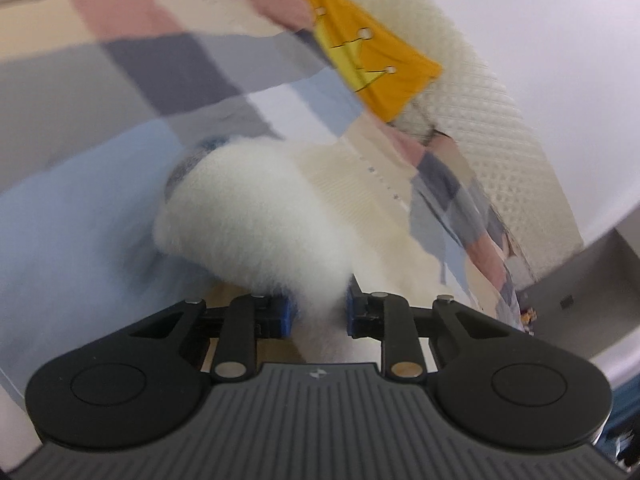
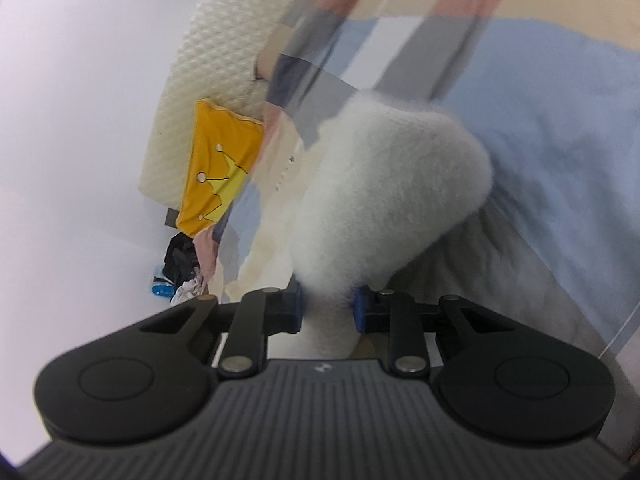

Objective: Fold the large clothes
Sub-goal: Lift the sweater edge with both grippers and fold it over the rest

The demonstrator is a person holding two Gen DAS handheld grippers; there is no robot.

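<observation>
A fluffy white garment (image 1: 256, 216) bunches up right in front of my left gripper (image 1: 318, 312), whose blue pads are shut on a fold of it. In the right wrist view the same white fleece (image 2: 384, 200) rises from my right gripper (image 2: 328, 308), which is also shut on a fold. The garment hangs over a bed with a checked cover (image 1: 120, 92) of blue, grey, pink and cream patches, also seen in the right wrist view (image 2: 560, 112). Both views are blurred.
A yellow cushion with a crown print (image 1: 372, 64) lies by a cream quilted mattress (image 1: 500, 120), also in the right wrist view (image 2: 220, 164). A cream ribbed cloth (image 1: 360, 188) lies on the bed. Dark and blue items (image 2: 176, 268) sit on the floor by the white wall.
</observation>
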